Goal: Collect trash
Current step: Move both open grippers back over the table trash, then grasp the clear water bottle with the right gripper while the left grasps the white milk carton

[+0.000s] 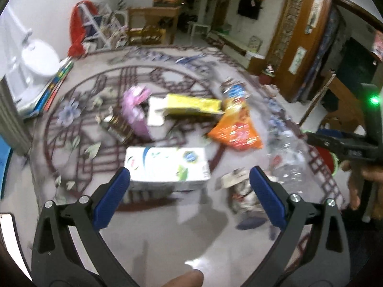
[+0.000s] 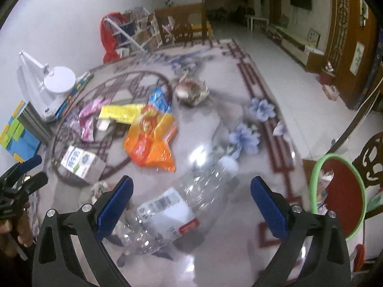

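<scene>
Trash lies scattered on a patterned floor mat. My left gripper (image 1: 189,177) is open, hovering just above a white carton (image 1: 167,165). Beyond it lie a yellow box (image 1: 191,104), a pink wrapper (image 1: 134,110), an orange snack bag (image 1: 235,129) and a brown wrapper (image 1: 117,126). My right gripper (image 2: 191,189) is open above a crushed clear plastic bottle (image 2: 182,203) with a white label. The orange snack bag (image 2: 153,141) and white carton (image 2: 81,162) sit farther left. A red bin with a green rim (image 2: 340,191) stands at the right.
A white desk lamp (image 2: 57,81) and coloured foam tiles (image 2: 16,134) sit at the left wall. A crumpled wrapper (image 2: 191,91) lies farther back. Wooden furniture (image 1: 299,47) lines the right side. A shelf with books (image 2: 138,31) stands at the back. A carved wooden chair (image 2: 373,160) is beside the bin.
</scene>
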A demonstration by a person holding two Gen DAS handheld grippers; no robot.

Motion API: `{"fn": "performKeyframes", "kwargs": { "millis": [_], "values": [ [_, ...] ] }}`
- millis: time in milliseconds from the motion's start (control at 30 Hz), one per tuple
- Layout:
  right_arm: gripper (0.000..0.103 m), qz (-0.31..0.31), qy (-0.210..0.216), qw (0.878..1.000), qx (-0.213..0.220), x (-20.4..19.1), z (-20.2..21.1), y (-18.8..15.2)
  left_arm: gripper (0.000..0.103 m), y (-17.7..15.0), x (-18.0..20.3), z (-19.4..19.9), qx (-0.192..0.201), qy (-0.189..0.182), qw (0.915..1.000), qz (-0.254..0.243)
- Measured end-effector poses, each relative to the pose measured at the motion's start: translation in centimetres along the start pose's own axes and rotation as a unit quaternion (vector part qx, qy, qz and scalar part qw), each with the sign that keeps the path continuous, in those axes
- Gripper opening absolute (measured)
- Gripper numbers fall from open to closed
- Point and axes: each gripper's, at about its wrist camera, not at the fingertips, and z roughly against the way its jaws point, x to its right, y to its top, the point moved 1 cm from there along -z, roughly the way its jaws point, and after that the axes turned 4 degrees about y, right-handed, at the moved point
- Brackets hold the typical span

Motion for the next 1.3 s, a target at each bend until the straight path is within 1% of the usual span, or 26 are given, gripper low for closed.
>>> {"fn": "performKeyframes", "kwargs": {
  "millis": [167, 333, 400, 533, 600, 700, 800, 833, 867, 967, 1133, 1200, 1300],
  "values": [
    [0.095, -0.009, 0.007, 1.0, -0.029, -0.5, -1.4, -1.5, 0.097, -0.1, -0.4, -2.0, -0.019, 0.005, 0.9998, 0.001],
    [0.095, -0.002, 0.004, 0.999, -0.05, -1.3, -2.7, -2.3, 0.097, 0.2, -0.2, -3.8, -0.031, 0.023, 0.9993, -0.006],
    [0.095, -0.002, 0.006, 0.998, -0.055, -1.4, -3.1, -2.5, 0.097, 0.4, -0.4, -4.5, -0.035, 0.034, 0.9988, -0.005],
    [0.095, 0.006, 0.008, 0.998, -0.058, -1.5, -3.3, -2.5, 0.097, 0.3, -1.0, -5.0, -0.043, 0.029, 0.9985, 0.019],
    [0.095, 0.007, 0.009, 0.998, -0.059, -1.5, -3.5, -2.5, 0.097, -0.2, -0.8, -5.3, -0.047, 0.038, 0.998, 0.02],
    [0.095, 0.008, 0.013, 0.998, -0.062, -1.6, -3.8, -2.5, 0.097, -0.8, 0.1, -5.5, -0.037, 0.066, 0.9971, -0.005],
    [0.095, 0.011, 0.015, 0.998, -0.063, -1.7, -3.8, -2.6, 0.097, -1.2, 0.6, -5.7, -0.038, 0.089, 0.9945, -0.041],
    [0.095, 0.012, 0.015, 0.998, -0.063, -1.7, -3.8, -2.6, 0.098, -1.3, 0.5, -5.7, -0.037, 0.09, 0.9942, -0.045],
    [0.095, 0.012, 0.015, 0.998, -0.063, -1.7, -3.8, -2.6, 0.098, -1.3, 0.3, -5.7, -0.038, 0.09, 0.9943, -0.044],
    [0.095, 0.009, 0.017, 0.998, -0.062, -1.7, -3.7, -2.6, 0.098, -1.2, -1.0, -5.5, -0.045, 0.105, 0.9927, -0.036],
    [0.095, 0.008, 0.02, 0.998, -0.06, -1.5, -3.4, -2.6, 0.098, -1.9, -4.4, -4.3, -0.064, 0.127, 0.9897, 0.013],
    [0.095, 0.009, 0.019, 0.998, -0.061, -1.5, -3.4, -2.6, 0.098, -2.2, -5.0, -3.8, -0.07, 0.137, 0.9879, 0.02],
    [0.095, 0.01, 0.021, 0.998, -0.062, -1.6, -3.4, -2.6, 0.098, -2.5, -5.8, -3.1, -0.068, 0.153, 0.9857, 0.022]
  ]
}}
